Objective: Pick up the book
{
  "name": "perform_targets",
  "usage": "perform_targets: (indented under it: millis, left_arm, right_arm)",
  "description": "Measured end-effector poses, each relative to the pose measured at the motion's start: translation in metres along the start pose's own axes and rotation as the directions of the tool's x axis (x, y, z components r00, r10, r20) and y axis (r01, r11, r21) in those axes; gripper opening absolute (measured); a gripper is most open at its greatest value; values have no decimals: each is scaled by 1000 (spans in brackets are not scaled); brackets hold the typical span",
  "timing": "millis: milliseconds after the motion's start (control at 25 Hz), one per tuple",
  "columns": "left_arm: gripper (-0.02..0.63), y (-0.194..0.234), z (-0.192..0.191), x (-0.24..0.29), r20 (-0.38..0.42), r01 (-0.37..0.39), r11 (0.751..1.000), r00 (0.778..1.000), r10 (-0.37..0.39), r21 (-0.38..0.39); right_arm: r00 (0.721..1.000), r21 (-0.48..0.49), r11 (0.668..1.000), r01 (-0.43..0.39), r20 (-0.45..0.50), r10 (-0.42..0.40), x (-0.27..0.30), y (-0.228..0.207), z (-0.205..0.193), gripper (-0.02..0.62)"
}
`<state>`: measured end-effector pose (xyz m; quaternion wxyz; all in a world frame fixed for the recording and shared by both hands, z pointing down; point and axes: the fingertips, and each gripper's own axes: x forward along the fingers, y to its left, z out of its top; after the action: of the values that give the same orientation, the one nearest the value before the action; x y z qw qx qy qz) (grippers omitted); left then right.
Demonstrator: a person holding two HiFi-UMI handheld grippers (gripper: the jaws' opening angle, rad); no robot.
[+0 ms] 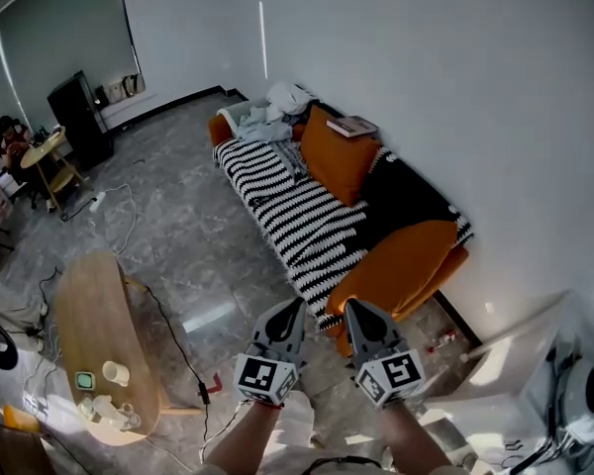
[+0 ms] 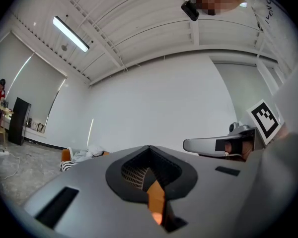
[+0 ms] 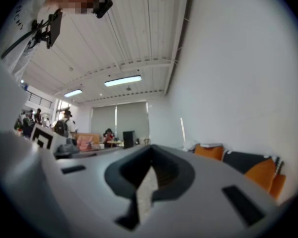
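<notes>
Free floor [image 1: 178, 240] between wooden table [image 1: 91, 330] and striped sofa [image 1: 297, 216]

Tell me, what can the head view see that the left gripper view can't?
Only the head view shows the book lying on the orange cushion, and the wooden table. Only the left gripper view shows the long ceiling light. Both show the striped sofa, the white wall and the right tool.
</notes>
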<state>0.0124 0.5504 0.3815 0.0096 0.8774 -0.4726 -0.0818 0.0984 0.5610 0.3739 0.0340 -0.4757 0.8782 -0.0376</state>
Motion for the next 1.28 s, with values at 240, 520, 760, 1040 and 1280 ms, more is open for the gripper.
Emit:
perform_targets:
  millis: [240, 520, 760, 1040, 1280]
  left_arm:
    - [21, 59, 2, 32, -1, -40, 999, 999, 40, 2]
    - [21, 118, -1, 63, -8, -84, 996, 996, 84, 2]
    - [21, 162, -2, 90, 1, -94, 996, 996, 94, 11]
    - [21, 185, -5, 127, 6, -78, 997, 997, 78, 14]
    - [21, 191, -11, 159, 1, -39, 999, 999, 39, 4]
  right_arm:
    - [998, -12, 998, -57, -17, 56, 69, -2, -1, 12]
    - [994, -9, 994, -110, -29, 110, 136, -11, -8, 12]
    - [996, -25, 996, -91, -18, 90, 185, -25, -8, 12]
    - [999, -26, 999, -46, 1, 46, 224, -38, -4, 12]
    - [1000, -17, 1000, -3, 1, 3, 246, -50, -7, 12]
